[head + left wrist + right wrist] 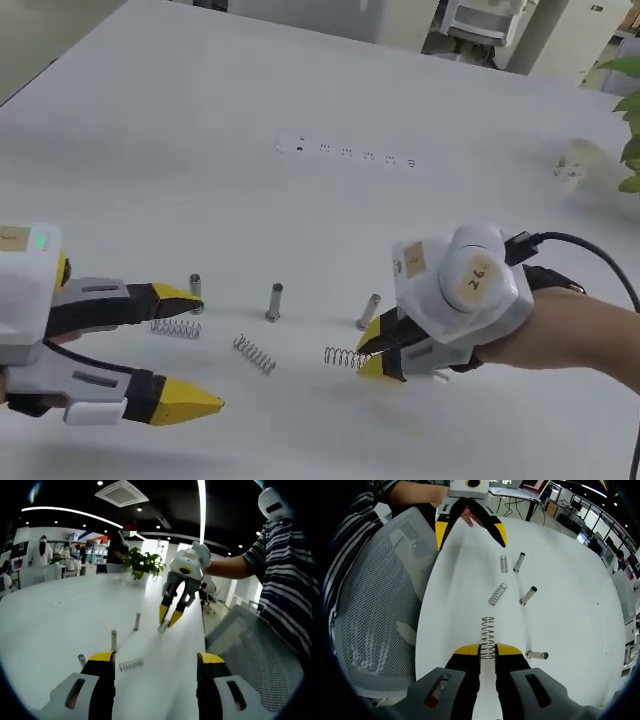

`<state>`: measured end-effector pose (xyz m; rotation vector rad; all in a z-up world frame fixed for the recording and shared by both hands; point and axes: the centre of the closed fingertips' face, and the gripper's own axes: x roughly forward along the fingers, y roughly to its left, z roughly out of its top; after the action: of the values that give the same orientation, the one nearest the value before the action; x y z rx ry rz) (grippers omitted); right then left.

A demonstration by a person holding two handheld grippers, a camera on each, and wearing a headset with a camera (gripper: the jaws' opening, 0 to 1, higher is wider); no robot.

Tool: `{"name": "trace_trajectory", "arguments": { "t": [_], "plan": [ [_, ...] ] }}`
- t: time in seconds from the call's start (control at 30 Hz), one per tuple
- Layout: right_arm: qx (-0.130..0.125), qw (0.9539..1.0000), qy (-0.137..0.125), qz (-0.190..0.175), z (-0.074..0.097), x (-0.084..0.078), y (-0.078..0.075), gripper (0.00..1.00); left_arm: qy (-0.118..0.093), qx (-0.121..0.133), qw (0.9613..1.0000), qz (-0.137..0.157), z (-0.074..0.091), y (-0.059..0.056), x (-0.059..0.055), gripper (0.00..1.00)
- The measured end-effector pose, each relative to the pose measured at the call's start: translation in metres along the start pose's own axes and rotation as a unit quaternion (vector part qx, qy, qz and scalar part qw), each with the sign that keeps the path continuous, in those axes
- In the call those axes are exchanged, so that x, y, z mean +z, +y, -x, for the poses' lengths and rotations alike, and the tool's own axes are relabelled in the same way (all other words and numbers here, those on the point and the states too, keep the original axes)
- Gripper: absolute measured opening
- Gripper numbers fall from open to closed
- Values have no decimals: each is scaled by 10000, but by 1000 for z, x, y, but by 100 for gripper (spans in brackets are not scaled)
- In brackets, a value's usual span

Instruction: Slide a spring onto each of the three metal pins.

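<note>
Three short metal pins stand on the white table: a left pin, a middle pin and a right pin. Two loose springs lie in front of them. My right gripper is shut on one end of a third spring, which sticks out level toward the left, just in front of the right pin. In the right gripper view that spring runs forward from between the jaws of the right gripper. My left gripper is open, its upper jaw beside the left pin, nothing between the jaws.
A white power strip lies farther back on the table. A grey mesh chair stands at the near table edge. A cable trails from the right gripper. A potted plant is at the table's far right end.
</note>
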<state>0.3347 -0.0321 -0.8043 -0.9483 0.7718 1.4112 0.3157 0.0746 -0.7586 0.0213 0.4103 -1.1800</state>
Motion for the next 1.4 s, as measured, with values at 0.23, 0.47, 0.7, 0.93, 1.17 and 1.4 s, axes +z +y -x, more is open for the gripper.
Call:
{"name": "trace_trajectory", "arguments": {
  "t": [0.23,0.47,0.7,0.93,1.17,1.4],
  "plan": [
    [5,10000,-13,-11,0,4,2,8,113,-452,9987,-184,-36,-15,5,53],
    [0,9999,84,124,1,6,6,8,195,-704,9966,-383,-67,-23,10,49],
    [-243,9989,216,337,3,7,2,8,197,-731,9959,-494,-78,-21,12,43],
    [-253,9988,188,384,6,14,5,8,37,-682,9965,-492,-81,-18,13,27],
    [-281,9992,-40,270,12,23,4,8,-4,-713,9958,-570,-84,-20,14,19],
    [-260,9993,-71,278,13,28,6,8,-98,-785,9951,-598,-86,-25,18,12]
  ]
}}
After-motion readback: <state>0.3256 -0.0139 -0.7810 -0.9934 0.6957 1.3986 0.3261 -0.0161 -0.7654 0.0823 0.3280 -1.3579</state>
